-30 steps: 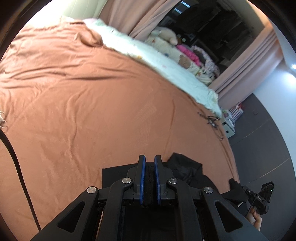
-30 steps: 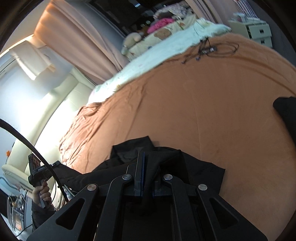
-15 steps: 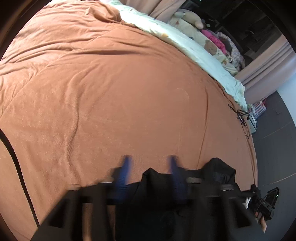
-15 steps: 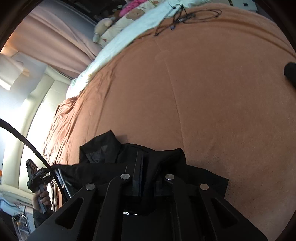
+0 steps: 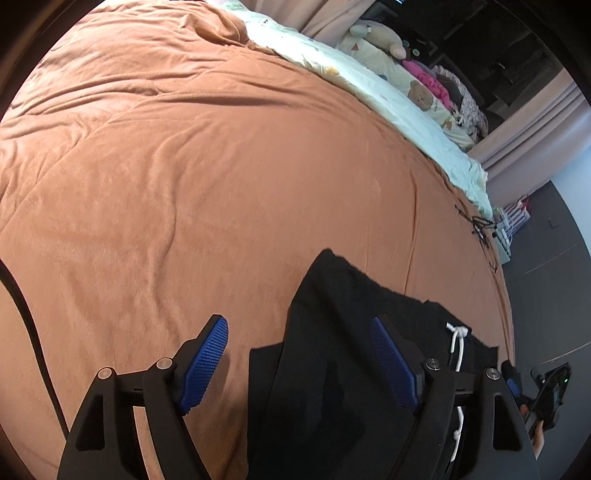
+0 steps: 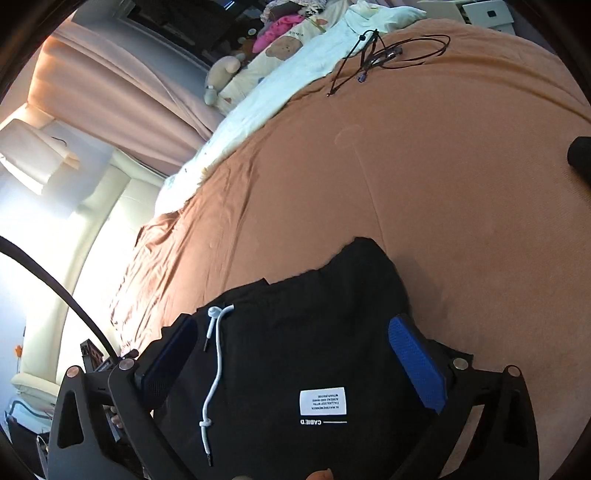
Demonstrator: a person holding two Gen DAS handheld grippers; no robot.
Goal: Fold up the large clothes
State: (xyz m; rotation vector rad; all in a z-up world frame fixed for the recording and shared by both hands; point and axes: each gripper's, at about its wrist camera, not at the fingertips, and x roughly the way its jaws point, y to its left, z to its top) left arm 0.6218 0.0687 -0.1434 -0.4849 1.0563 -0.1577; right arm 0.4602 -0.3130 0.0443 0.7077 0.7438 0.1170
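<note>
Black, matte cloth makes up the one folded garment [image 5: 343, 332], which lies on the near part of the bed, by its front edge, its creased corner pointing out over the bedspread. One white drawstring cord [image 6: 216, 365], knotted low on its length, trails down the cloth, and a single white rectangular label [image 6: 323, 401] with small black print sits on the fabric in the right wrist view.

Both tools hang over this garment. The left gripper [image 5: 299, 358] is released, its two fingers spread wide, ribbed blue pads [image 5: 205, 354] facing inward; one pad is above bare bedspread beside the cloth, the other above the black fabric. The right gripper [image 6: 295, 362] is likewise released and grasps nothing, one bright blue textured pad [image 6: 415, 363] showing at the garment's right edge and the other in shadow at its left.

Under it all spreads the rust-orange, soft napped bedspread [image 5: 221, 166], gently wrinkled, with wide bare cloth beyond the garment. Along its far side runs a pale quilt printed with small bears [image 5: 388, 85], and past that a pile of plush toys [image 5: 380, 35] below pinkish curtains [image 6: 122, 96]. One tangle of thin black cable [image 6: 384, 55] rests near the far corner of the bed. A dark rounded object [image 6: 580, 158] shows at the right edge of the right wrist view.
</note>
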